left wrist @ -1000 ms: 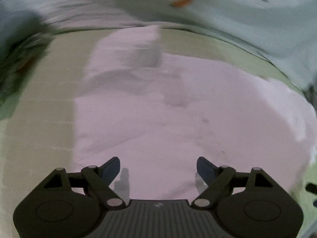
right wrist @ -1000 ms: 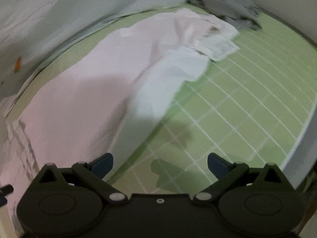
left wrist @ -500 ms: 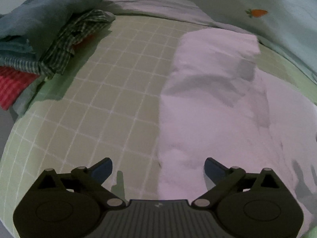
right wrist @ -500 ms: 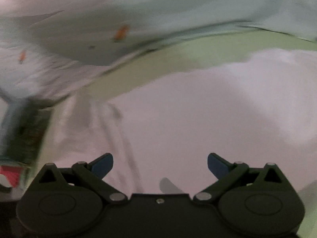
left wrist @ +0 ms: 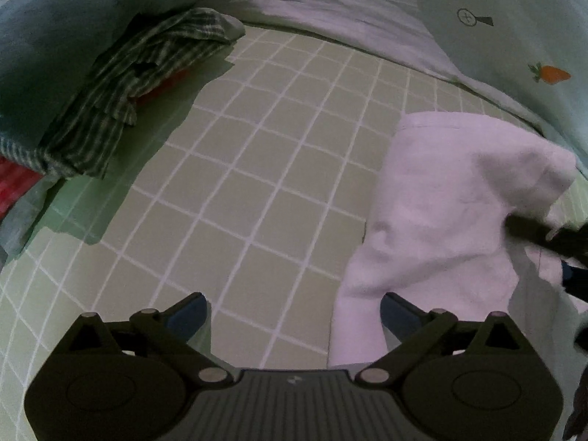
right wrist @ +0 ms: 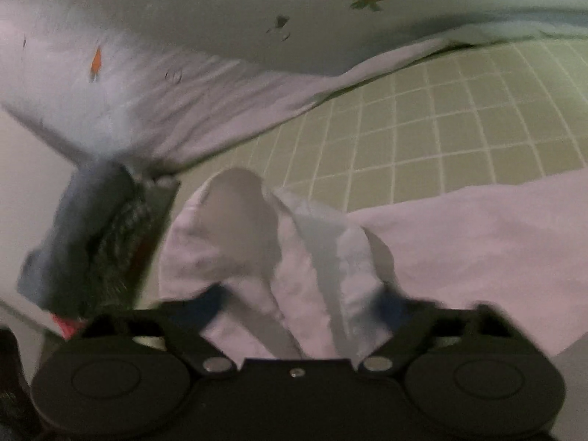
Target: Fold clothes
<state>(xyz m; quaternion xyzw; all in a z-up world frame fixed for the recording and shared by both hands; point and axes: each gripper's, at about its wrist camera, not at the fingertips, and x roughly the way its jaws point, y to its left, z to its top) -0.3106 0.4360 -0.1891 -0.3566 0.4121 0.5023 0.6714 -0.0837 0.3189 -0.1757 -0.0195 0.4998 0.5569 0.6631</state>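
A pale pink garment point(left wrist: 441, 213) lies on the green checked sheet point(left wrist: 257, 147). In the left wrist view my left gripper point(left wrist: 294, 312) is open above the bare sheet, its right finger point(left wrist: 395, 310) at the garment's left edge and nothing between the jaws. The right gripper's dark fingers point(left wrist: 551, 237) reach in from the right edge, with cloth raised around them. In the right wrist view, which is blurred, my right gripper point(right wrist: 303, 301) is closing its jaws on a bunched fold of the pink garment point(right wrist: 294, 257), and the cloth fills the gap between them.
A pile of clothes point(left wrist: 110, 84), blue, checked and red, lies on the sheet at the left; the right wrist view shows this pile point(right wrist: 84, 242) too. A pale duvet with carrot prints point(left wrist: 514, 36) borders the far side. Bare sheet point(right wrist: 459, 110) lies beyond the garment.
The left gripper slid left off the garment onto the bare sheet, bringing the clothes pile into view. The right gripper swung across to the garment's end and its jaws narrowed around a fold.
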